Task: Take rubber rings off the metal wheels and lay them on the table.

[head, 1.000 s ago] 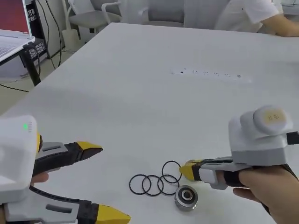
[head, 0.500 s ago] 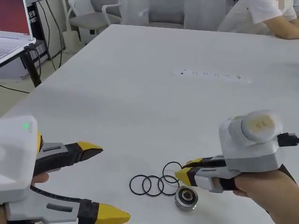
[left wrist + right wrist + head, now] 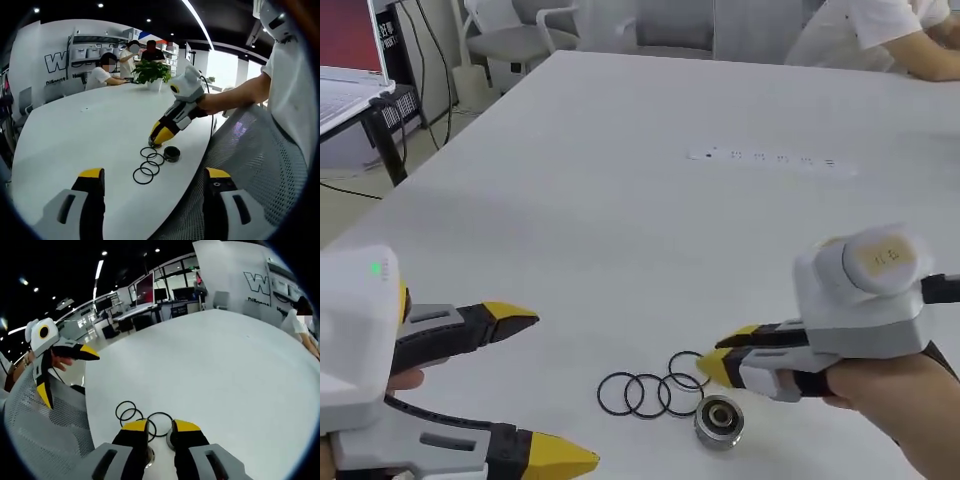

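Note:
Several thin black rubber rings (image 3: 645, 394) lie overlapping in a short row on the white table (image 3: 620, 200). A small metal wheel (image 3: 719, 420) sits just right of them. My right gripper (image 3: 718, 358) hovers right over the wheel, at the row's right end, its jaws a narrow gap apart with nothing between them. In the right gripper view the rings (image 3: 131, 415) lie ahead of the right gripper (image 3: 160, 427). My left gripper (image 3: 545, 390) is wide open, off to the left. The left gripper view shows the rings (image 3: 148, 165), the wheel (image 3: 171, 153) and the right gripper (image 3: 154, 141).
A white power strip (image 3: 775, 160) lies farther back on the table. A person (image 3: 860, 35) sits at the far right corner. A laptop stand (image 3: 360, 90) and an office chair (image 3: 510, 35) stand past the left edge. A mesh chair back (image 3: 250, 160) is close behind.
The right gripper swung slightly left toward the rings, then rolled and rose a little. The rings, the wheel and the left gripper have stayed in place.

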A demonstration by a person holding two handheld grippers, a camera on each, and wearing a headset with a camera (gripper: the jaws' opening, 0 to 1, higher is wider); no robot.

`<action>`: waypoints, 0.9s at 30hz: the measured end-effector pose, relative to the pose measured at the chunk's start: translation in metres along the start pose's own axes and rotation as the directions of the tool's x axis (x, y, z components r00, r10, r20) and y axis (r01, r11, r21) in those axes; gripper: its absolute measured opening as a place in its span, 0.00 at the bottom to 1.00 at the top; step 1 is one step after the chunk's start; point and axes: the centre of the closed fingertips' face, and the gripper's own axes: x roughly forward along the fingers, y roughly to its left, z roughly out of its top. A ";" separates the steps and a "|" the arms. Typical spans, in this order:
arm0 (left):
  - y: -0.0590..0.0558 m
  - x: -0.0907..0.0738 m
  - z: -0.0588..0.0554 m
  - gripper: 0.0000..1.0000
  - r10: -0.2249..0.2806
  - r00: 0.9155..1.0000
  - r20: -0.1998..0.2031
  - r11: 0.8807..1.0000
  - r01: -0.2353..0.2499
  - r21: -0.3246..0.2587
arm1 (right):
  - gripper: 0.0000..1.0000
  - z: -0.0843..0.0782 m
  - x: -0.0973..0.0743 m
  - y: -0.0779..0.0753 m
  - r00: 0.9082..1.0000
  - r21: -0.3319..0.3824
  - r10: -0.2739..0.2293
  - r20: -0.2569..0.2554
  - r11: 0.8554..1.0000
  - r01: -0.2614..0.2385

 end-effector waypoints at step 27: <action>-0.001 -0.002 0.004 0.87 -0.032 0.999 0.004 0.999 0.032 0.026 | 0.39 0.060 -0.049 0.041 0.986 -0.121 0.099 0.134 0.989 -0.083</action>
